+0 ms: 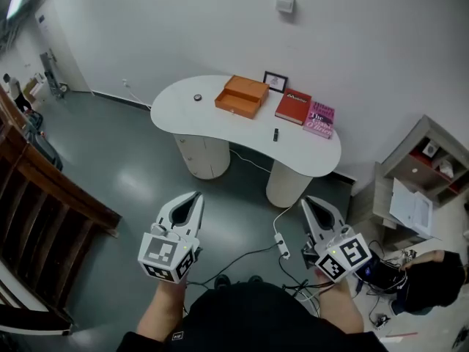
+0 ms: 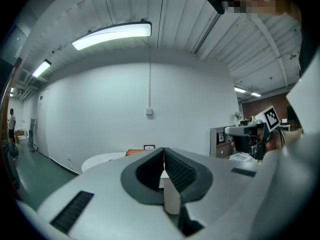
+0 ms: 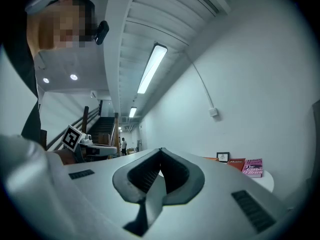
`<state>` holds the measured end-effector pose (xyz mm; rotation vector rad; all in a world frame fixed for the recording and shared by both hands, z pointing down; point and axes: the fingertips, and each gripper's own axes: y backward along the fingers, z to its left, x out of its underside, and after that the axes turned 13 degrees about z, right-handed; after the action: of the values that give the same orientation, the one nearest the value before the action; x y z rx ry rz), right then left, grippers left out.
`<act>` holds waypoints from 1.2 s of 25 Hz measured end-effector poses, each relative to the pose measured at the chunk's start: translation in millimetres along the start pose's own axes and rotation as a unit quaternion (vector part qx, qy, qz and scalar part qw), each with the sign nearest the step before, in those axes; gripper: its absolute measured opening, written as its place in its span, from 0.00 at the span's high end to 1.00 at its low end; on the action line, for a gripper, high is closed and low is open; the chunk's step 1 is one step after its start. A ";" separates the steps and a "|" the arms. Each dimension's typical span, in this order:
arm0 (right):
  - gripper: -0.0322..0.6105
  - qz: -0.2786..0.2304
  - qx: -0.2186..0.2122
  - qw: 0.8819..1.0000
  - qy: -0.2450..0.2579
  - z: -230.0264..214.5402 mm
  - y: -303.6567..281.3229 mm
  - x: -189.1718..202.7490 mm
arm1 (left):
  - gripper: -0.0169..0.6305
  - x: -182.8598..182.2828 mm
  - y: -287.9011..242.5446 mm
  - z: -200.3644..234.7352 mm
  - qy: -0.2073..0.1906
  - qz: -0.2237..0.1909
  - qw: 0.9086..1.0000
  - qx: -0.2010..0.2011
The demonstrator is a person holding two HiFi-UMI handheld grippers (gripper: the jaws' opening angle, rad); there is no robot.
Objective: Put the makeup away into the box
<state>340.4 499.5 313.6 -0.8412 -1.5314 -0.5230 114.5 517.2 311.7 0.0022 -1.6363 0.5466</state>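
Note:
An open orange box (image 1: 242,96) stands on the white table (image 1: 220,127) across the room. A small round makeup item (image 1: 197,97) lies to its left, and a dark slim tube (image 1: 275,133) stands nearer the front edge. Both grippers hover over the floor, well short of the table, and point toward it. My left gripper (image 1: 196,196) is shut and empty, its jaws meeting at the tip in the left gripper view (image 2: 164,151). My right gripper (image 1: 306,202) is shut as well, with nothing in it (image 3: 160,151).
A red book (image 1: 293,106), a pink book (image 1: 319,119) and a small picture frame (image 1: 275,81) sit right of the box. Cables and a power strip (image 1: 281,244) lie on the floor ahead. A shelf unit (image 1: 429,163) stands at right, a wooden railing (image 1: 51,189) at left.

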 end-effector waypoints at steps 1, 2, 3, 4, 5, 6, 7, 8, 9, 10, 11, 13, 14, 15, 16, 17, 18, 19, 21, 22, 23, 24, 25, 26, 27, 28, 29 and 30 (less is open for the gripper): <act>0.89 -0.002 -0.004 1.000 0.005 0.0 3.2 -1.7 | 0.95 -0.7 -1.1 -3.3 0.001 -0.001 1.000 0.000; 0.89 -0.002 -0.008 1.000 0.012 0.1 6.1 -3.4 | 0.95 -1.5 -2.1 -6.7 0.002 -0.002 1.000 0.000; 0.89 -0.002 -0.012 1.000 0.017 -0.4 8.7 -4.6 | 0.95 -2.0 -3.4 -10.4 0.002 -0.003 1.000 0.000; 0.89 -0.003 -0.014 1.000 0.021 -2.4 11.0 -5.1 | 0.95 -2.2 -5.1 -14.3 0.003 -0.004 1.000 -0.001; 0.89 -0.002 -0.014 1.000 0.023 -5.8 13.0 -4.9 | 0.95 -2.0 -7.2 -18.5 0.004 -0.005 1.000 -0.001; 0.89 -0.002 -0.012 1.000 0.021 -10.6 14.6 -3.6 | 0.95 -1.4 -9.3 -23.0 0.005 -0.006 1.000 0.000; 0.89 0.000 -0.009 1.000 0.015 -16.0 15.8 -1.6 | 0.95 -0.5 -11.1 -27.7 0.007 -0.005 1.000 0.002; 0.89 0.003 -0.006 1.000 0.007 -21.8 16.4 0.9 | 0.95 0.1 -12.4 -31.9 0.008 -0.005 1.000 0.004; 0.89 0.007 -0.002 1.000 -0.001 -27.5 15.9 3.1 | 0.95 0.3 -13.8 -35.1 0.008 -0.005 1.000 0.006; 0.89 0.010 0.001 1.000 -0.008 -32.7 14.3 4.6 | 0.95 -0.2 -15.5 -36.5 0.008 -0.005 1.000 0.007; 0.89 0.011 0.003 1.000 -0.012 -37.3 11.9 5.1 | 0.95 -1.2 -17.6 -36.5 0.007 -0.006 1.000 0.007; 0.89 0.013 0.004 1.000 -0.016 -45.3 6.4 4.5 | 0.95 -3.5 -24.2 -33.9 0.006 -0.008 1.000 0.006; 0.89 0.014 0.005 1.000 -0.018 -49.1 3.4 4.6 | 0.95 -3.9 -28.4 -31.7 0.006 -0.008 1.000 0.006; 0.89 0.017 0.006 1.000 -0.020 -52.7 0.0 5.4 | 0.95 -3.5 -33.1 -28.7 0.007 -0.008 1.000 0.007; 0.89 0.019 0.008 1.000 -0.021 -55.7 -4.2 6.7 | 0.95 -2.4 -38.2 -24.7 0.009 -0.007 1.000 0.009; 0.89 0.022 0.010 0.999 -0.023 -58.4 -9.3 8.1 | 0.95 -1.2 -43.8 -19.8 0.012 -0.007 1.000 0.011; 0.89 0.025 0.012 0.999 -0.025 -61.4 -15.5 9.3 | 0.95 -0.3 -50.4 -14.1 0.015 -0.006 1.000 0.014; 0.89 0.029 0.015 0.999 -0.026 -65.1 -23.0 10.0 | 0.95 0.0 -58.2 -7.7 0.017 -0.006 1.000 0.018; 0.89 0.033 0.023 0.999 -0.025 -75.5 -41.1 9.5 | 0.95 -0.3 -77.6 6.8 0.020 -0.007 0.999 0.029; 0.89 0.035 0.029 0.999 -0.025 -81.9 -51.1 8.7 | 0.95 -0.4 -88.5 14.9 0.022 -0.007 0.999 0.035; 0.89 0.036 0.035 0.998 -0.025 -88.9 -61.6 7.6 | 0.95 -0.8 -99.7 23.7 0.023 -0.006 0.999 0.041; 0.89 0.037 0.042 0.998 -0.026 -96.3 -72.3 5.9 | 0.95 -1.9 -111.0 33.4 0.024 -0.006 0.999 0.047; 0.89 0.038 0.048 0.998 -0.027 -104.2 -83.8 3.5 | 0.95 -4.6 -122.4 44.2 0.024 -0.005 0.998 0.052; 0.89 0.040 0.054 0.997 -0.028 -112.0 -96.4 0.4 | 0.95 -9.0 -133.4 56.2 0.022 -0.005 0.998 0.056; 0.89 0.043 0.058 0.997 -0.029 -119.0 -110.6 -3.5 | 0.95 -14.9 -143.5 69.7 0.020 -0.006 0.998 0.058; 0.89 0.045 0.060 0.997 -0.030 -124.8 -126.6 -7.9 | 0.95 -21.5 -152.4 84.9 0.017 -0.008 0.998 0.058; 0.89 0.048 0.061 0.997 -0.030 -129.2 -144.2 -12.8 | 0.95 -27.6 -160.8 101.8 0.014 -0.010 0.998 0.055; 0.89 0.050 0.061 0.996 -0.029 -132.9 -162.4 -17.6 | 0.95 -32.2 -169.1 119.6 0.012 -0.010 0.998 0.053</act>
<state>302.4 293.9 339.6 -0.8390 -1.5504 -0.3311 60.6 316.0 335.3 0.0886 -1.5805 0.6153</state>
